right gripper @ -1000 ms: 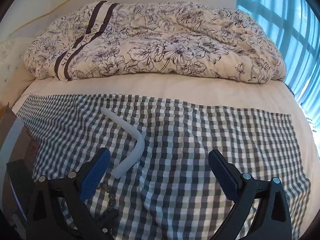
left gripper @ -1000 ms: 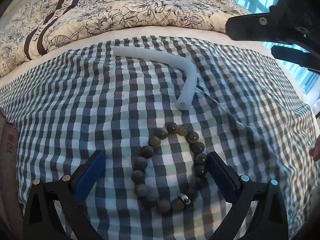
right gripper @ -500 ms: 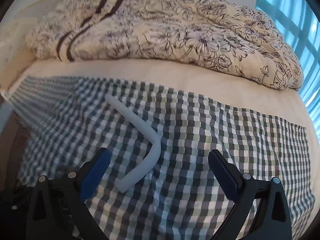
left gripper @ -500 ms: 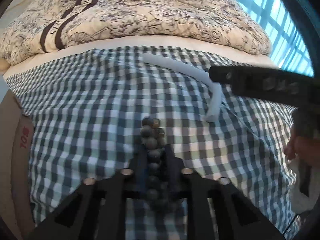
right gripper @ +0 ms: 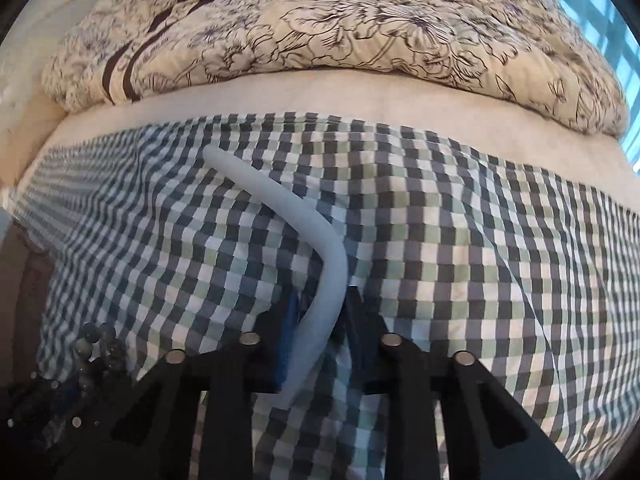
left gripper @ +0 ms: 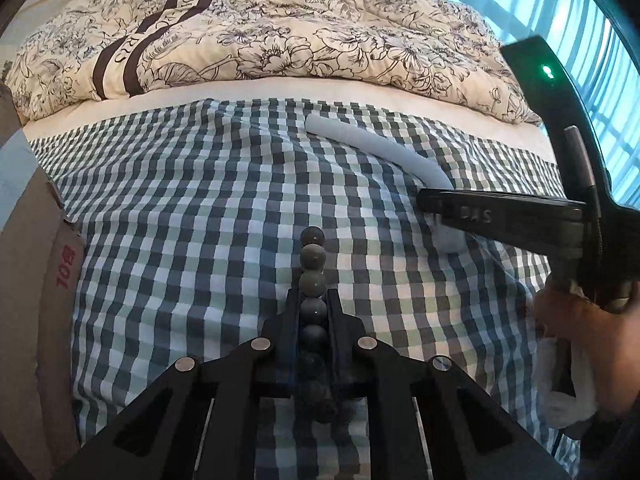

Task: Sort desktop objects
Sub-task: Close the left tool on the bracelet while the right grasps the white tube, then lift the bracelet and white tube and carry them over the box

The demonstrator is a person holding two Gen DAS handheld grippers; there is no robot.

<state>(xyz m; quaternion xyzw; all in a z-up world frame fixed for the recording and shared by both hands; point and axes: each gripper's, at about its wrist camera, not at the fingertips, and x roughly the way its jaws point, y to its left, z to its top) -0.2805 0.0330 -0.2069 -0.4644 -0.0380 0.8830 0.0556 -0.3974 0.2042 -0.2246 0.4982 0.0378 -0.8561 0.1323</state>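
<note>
A bracelet of dark grey beads (left gripper: 312,258) is pinched flat between the fingers of my left gripper (left gripper: 313,300), which is shut on it above the checked cloth (left gripper: 192,216). A bent, pale grey foam tube (right gripper: 280,216) lies on the checked cloth (right gripper: 480,260); my right gripper (right gripper: 322,300) is shut on its near leg. In the left wrist view the foam tube (left gripper: 376,148) runs under the right gripper (left gripper: 436,204), held by a hand (left gripper: 576,320). The beads (right gripper: 96,344) and the left gripper show at the lower left of the right wrist view.
A folded floral quilt (left gripper: 260,32) lies across the back of the bed, on a cream sheet (right gripper: 360,100). A cardboard box (left gripper: 36,280) stands at the left edge. Bright windows (left gripper: 592,32) are at the right. A white plastic bag (left gripper: 568,392) hangs by the hand.
Both grippers went from open to shut: the left one closed on the bead bracelet and squeezed its loop flat, and the right one came down and closed on the foam tube.
</note>
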